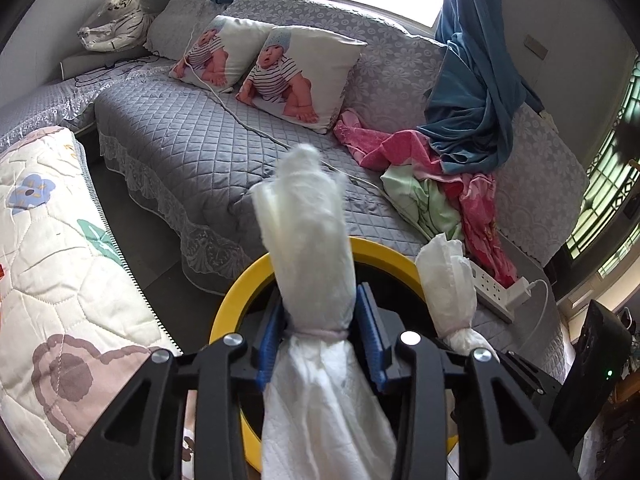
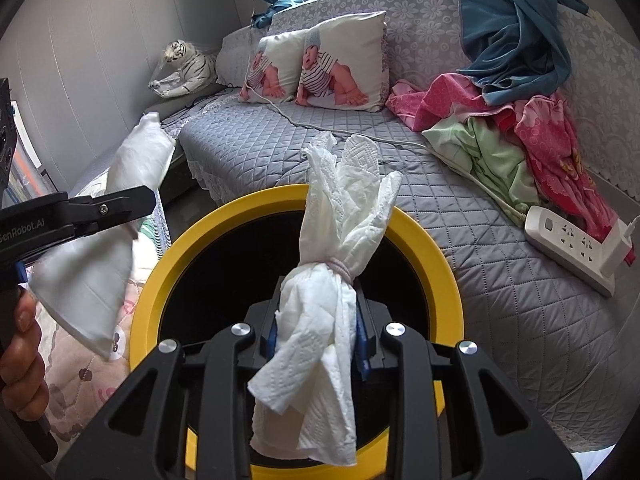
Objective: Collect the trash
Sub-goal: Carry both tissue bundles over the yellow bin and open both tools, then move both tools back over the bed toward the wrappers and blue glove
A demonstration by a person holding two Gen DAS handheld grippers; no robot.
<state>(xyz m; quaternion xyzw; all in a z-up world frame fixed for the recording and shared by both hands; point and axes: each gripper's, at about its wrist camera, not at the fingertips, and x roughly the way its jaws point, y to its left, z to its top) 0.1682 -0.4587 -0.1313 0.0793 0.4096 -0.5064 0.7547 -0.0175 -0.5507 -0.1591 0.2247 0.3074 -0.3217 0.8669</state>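
White tissue paper bundles, each tied with a pale band, sit pinched in our grippers: the left gripper (image 1: 320, 316) clamps one bundle (image 1: 308, 232) and the right gripper (image 2: 316, 320) another (image 2: 340, 240), both above the yellow-rimmed round black bin (image 2: 224, 216) beside the grey quilted sofa's (image 2: 500, 312) front edge.

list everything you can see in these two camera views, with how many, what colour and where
tied paper-towel bundles: 2, white, one in each gripper, above the bin
round bin: 1, yellow rim, black inside, beside the sofa
quilted sofa cover: 1, grey
baby-print pillows: 2, white, against the sofa back
crumpled cloths: pink and green, heaped on the sofa's right side
curtain: blue, draped over the cloths
power strip: 1, white, sofa edge
toy tiger: 1, white, far corner
left gripper: 1, black, blue pads
right gripper: 1, black
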